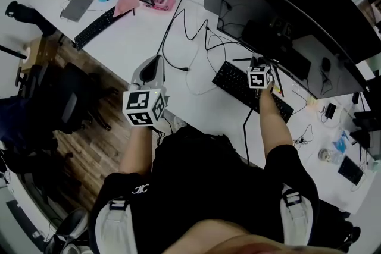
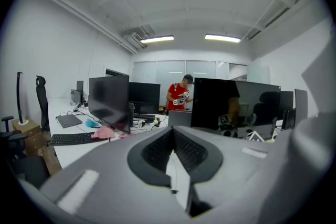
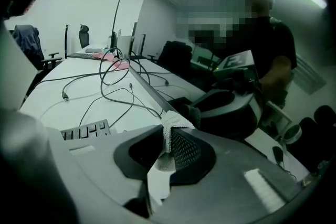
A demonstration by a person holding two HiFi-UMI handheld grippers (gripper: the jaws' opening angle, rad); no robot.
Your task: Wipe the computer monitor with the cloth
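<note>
Wiping looks barely begun, I'd say. My right gripper [image 3: 167,139] is clamped tight on the white ribbed cloth [image 3: 173,122], right at the lower edge of the wide dark curved monitor [image 1: 280,27], and most of the screen remains. My left gripper [image 2: 172,139] hangs back, jaws together, empty.

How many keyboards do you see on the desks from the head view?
2. One keyboard lies on the desk at upper left; the other sits in front of the curved monitor. More may be hidden behind screens.
</note>
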